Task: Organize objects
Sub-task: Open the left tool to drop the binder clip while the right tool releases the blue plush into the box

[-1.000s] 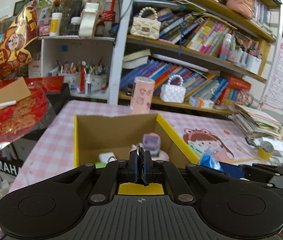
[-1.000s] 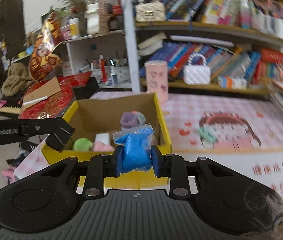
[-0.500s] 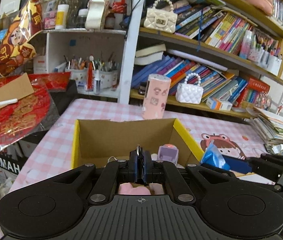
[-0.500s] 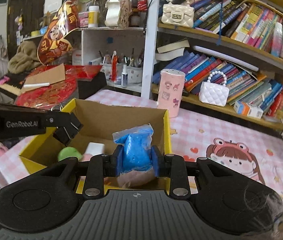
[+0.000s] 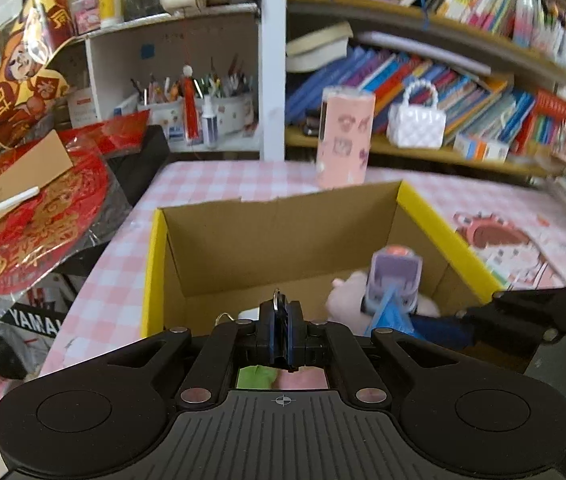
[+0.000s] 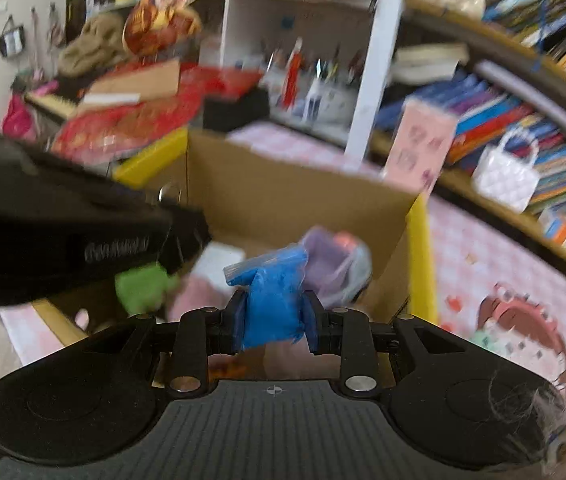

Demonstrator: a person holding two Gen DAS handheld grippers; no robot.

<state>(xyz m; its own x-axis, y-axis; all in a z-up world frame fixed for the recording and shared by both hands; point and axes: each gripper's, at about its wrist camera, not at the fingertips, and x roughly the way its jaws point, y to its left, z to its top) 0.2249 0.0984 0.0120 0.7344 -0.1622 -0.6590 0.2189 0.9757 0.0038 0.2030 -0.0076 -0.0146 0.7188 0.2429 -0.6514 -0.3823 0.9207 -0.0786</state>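
An open cardboard box with yellow edges (image 5: 443,232) stands on the pink checked table; it also shows in the right wrist view (image 6: 283,196). Inside lie a purple toy (image 5: 395,280), a pink plush (image 5: 347,300), a green thing (image 6: 143,288) and a white thing (image 6: 219,260). My right gripper (image 6: 273,316) is shut on a blue plastic bag (image 6: 275,300) over the box's near right part; the bag shows in the left wrist view (image 5: 391,316). My left gripper (image 5: 279,328) is shut on a small metal key ring (image 5: 277,298) above the box's near edge.
A pink cylinder (image 5: 345,136) stands behind the box. A white quilted handbag (image 5: 415,124) sits on the bookshelf. Red decorations and a black case (image 5: 43,208) lie left of the table. A cartoon mat (image 6: 523,320) covers the table on the right.
Both grippers have moved forward and down over the box. The right gripper has swung left with the blue bag, which now hangs inside the box's opening.
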